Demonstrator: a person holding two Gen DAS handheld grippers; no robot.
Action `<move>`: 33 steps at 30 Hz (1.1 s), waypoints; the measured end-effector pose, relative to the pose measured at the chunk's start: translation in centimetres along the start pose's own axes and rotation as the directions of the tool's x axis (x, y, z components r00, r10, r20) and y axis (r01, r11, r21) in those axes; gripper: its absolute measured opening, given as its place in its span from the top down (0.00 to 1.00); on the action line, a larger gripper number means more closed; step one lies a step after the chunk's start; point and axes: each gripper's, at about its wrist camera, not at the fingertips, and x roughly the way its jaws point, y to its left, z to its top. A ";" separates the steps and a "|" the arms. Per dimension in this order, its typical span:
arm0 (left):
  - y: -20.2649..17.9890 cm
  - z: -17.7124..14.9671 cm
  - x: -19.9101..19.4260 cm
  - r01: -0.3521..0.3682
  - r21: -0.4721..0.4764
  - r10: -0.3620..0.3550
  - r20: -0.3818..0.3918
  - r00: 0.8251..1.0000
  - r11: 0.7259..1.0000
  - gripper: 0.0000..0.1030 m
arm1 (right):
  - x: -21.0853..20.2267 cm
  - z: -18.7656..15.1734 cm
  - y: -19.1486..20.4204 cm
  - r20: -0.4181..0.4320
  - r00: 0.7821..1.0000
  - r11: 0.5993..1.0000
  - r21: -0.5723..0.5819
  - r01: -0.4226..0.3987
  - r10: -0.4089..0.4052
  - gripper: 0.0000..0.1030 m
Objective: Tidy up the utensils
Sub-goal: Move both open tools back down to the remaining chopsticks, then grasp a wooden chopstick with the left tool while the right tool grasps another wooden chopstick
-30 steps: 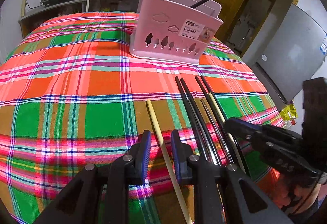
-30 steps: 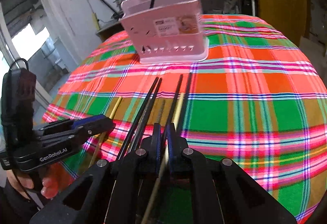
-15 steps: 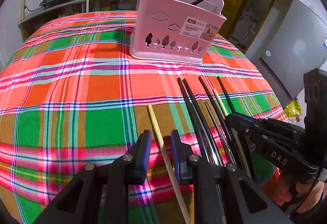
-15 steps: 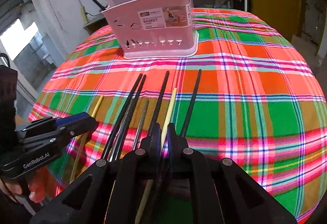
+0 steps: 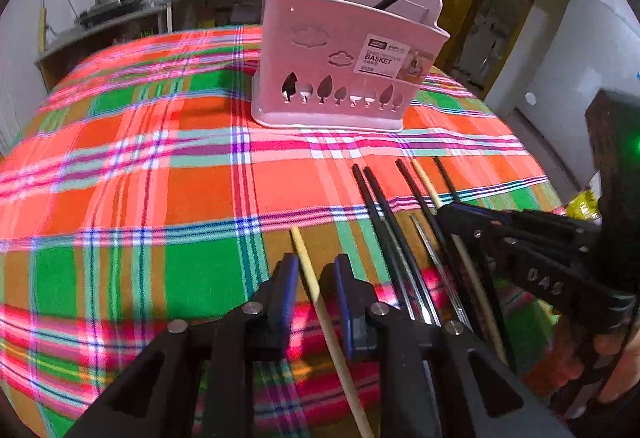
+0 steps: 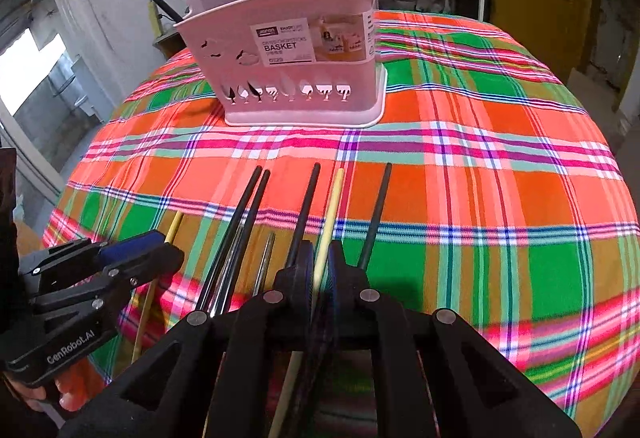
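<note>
A pink utensil basket (image 5: 340,78) (image 6: 300,78) stands at the far side of the plaid cloth with two black chopsticks in it. Several chopsticks lie side by side on the cloth near me. My left gripper (image 5: 314,272) straddles a light wooden chopstick (image 5: 300,246). Its jaws are closing, with gaps still showing on both sides. My right gripper (image 6: 320,258) has its pads against another light wooden chopstick (image 6: 334,206), which still rests on the cloth, and its jaws are easing apart. Black chopsticks (image 6: 306,206) flank it on both sides.
The plaid tablecloth (image 6: 480,198) falls away at the near edge. A pair of black chopsticks (image 6: 248,206) and thin metal ones (image 6: 266,258) lie between the two grippers. Shelves with pots, a kettle and yellow doors stand behind the table.
The right gripper has shifted sideways along the row, so a black chopstick now shows to its right. The left jaws have narrowed slightly around the wooden chopstick.
</note>
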 end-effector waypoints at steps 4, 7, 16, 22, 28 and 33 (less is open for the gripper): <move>0.3 0.3 0.2 -0.022 0.012 0.022 0.013 1.000 1.000 0.95 | -0.1 -0.1 -0.3 0.001 1.000 1.000 0.018 -0.013 0.013 0.93; 0.6 0.3 0.3 -0.010 0.013 0.010 0.019 1.000 1.000 0.95 | -0.8 -1.1 -0.2 -0.003 1.000 0.999 0.029 -0.022 0.022 0.93; 0.3 0.6 0.2 -0.013 0.040 0.013 -0.002 1.000 0.999 0.95 | -1.1 -0.8 -0.1 -0.017 1.000 0.999 0.022 -0.025 0.026 0.89; -0.4 1.3 0.8 -0.034 0.096 0.036 -0.022 0.999 0.995 0.94 | 0.2 0.8 -0.1 -0.030 0.999 1.000 0.009 -0.014 0.015 0.89; -0.9 1.5 1.1 -0.051 0.124 0.055 -0.032 0.998 0.991 0.94 | 0.9 1.7 -0.2 -0.044 0.999 1.000 0.006 -0.007 0.007 0.93; -0.7 1.9 0.8 -0.039 0.112 0.044 -0.044 0.998 0.993 0.95 | 0.6 1.9 -0.1 -0.041 0.999 1.000 0.001 -0.023 0.023 0.94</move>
